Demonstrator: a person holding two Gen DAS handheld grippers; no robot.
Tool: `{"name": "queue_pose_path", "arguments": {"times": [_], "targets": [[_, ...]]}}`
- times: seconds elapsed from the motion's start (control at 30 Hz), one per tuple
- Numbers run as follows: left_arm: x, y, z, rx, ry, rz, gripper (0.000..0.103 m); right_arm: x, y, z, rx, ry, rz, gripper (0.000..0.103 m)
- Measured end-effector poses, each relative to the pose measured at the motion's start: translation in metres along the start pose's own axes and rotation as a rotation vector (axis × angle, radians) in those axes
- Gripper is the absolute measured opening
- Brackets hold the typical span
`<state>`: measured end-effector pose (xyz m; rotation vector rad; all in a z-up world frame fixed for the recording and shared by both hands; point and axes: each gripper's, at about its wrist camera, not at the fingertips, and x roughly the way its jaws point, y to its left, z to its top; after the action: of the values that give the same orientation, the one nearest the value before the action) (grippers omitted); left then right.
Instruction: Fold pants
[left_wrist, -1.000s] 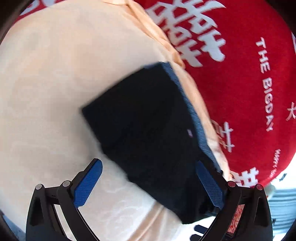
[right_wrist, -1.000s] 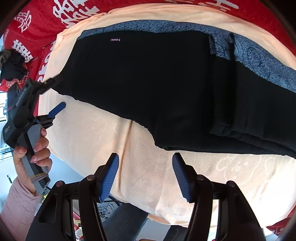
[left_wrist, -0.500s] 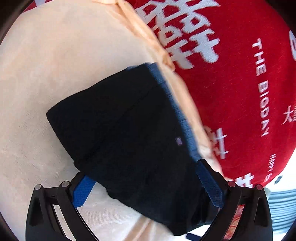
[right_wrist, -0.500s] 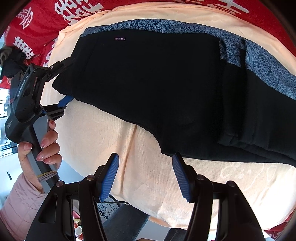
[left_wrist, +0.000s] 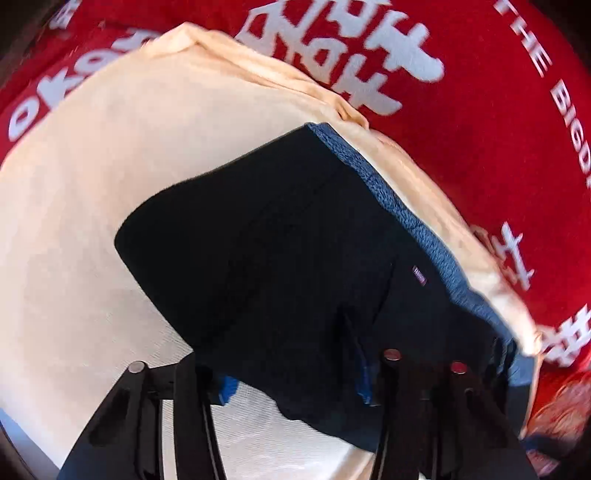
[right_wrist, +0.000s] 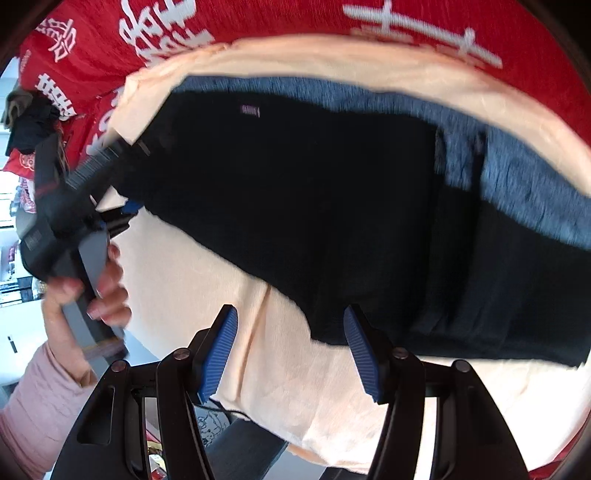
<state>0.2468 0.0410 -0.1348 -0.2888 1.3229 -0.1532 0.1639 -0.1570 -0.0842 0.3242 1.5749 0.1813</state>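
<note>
The left gripper (left_wrist: 291, 384) is closing on the corner of the pants (left_wrist: 295, 266), which lie on the peach towel (left_wrist: 74, 221), while the right gripper (right_wrist: 291, 347) hovers released; next, I think, it must grasp the near edge to fold.

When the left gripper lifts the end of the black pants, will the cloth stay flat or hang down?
The black pants will probably hang and drape: they lie limp, with soft creases. The left gripper jaws are closing over one end only, so the rest may drag across the peach towel. The doubled layers might slide apart.
</note>
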Motion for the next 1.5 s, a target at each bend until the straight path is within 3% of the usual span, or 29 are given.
{"name": "queue_pose_path", "arguments": {"times": [0.17, 0.2, 0.33, 0.53, 0.67, 0.8, 0.93, 0.97, 1.0, 1.03, 1.07, 1.27, 1.5], "targets": [[-0.017, -0.037, -0.022, 0.318, -0.126, 0.158, 0.043, -0.025, -0.002, 0.039, -0.009, -0.044, 0.021, 0.065], [-0.019, -0.044, -0.029, 0.38, -0.153, 0.189, 0.043, -0.029, -0.001, 0.048, -0.01, -0.046, 0.029, 0.069], [-0.021, -0.063, -0.042, 0.524, -0.206, 0.271, 0.043, -0.039, 0.021, 0.091, -0.06, -0.029, 0.074, 0.072], [-0.019, -0.071, -0.045, 0.584, -0.222, 0.309, 0.043, -0.021, 0.095, 0.151, -0.197, 0.113, 0.177, 0.075], [-0.017, -0.076, -0.049, 0.61, -0.234, 0.322, 0.043, 0.012, 0.151, 0.167, -0.326, 0.215, 0.092, 0.077], [-0.019, -0.082, -0.058, 0.647, -0.256, 0.347, 0.043, 0.044, 0.197, 0.173, -0.402, 0.29, 0.064, 0.077], [-0.019, -0.083, -0.061, 0.655, -0.263, 0.356, 0.043, 0.076, 0.209, 0.164, -0.45, 0.372, -0.052, 0.077], [-0.018, -0.082, -0.06, 0.644, -0.246, 0.35, 0.043, 0.083, 0.207, 0.164, -0.446, 0.388, -0.079, 0.07], [-0.019, -0.082, -0.06, 0.633, -0.242, 0.346, 0.043, 0.085, 0.204, 0.165, -0.434, 0.39, -0.091, 0.052], [-0.022, -0.083, -0.061, 0.636, -0.253, 0.335, 0.043, 0.083, 0.2, 0.167, -0.418, 0.385, -0.078, 0.023], [-0.026, -0.087, -0.062, 0.645, -0.262, 0.326, 0.043, 0.08, 0.196, 0.169, -0.402, 0.374, -0.061, 0.015], [-0.057, -0.113, -0.063, 0.625, -0.292, 0.252, 0.043, 0.03, 0.158, 0.16, -0.337, 0.255, 0.096, 0.014], [-0.106, -0.159, -0.069, 0.602, -0.322, 0.091, 0.043, -0.055, 0.087, 0.129, -0.174, 0.078, 0.337, 0.014]]}}
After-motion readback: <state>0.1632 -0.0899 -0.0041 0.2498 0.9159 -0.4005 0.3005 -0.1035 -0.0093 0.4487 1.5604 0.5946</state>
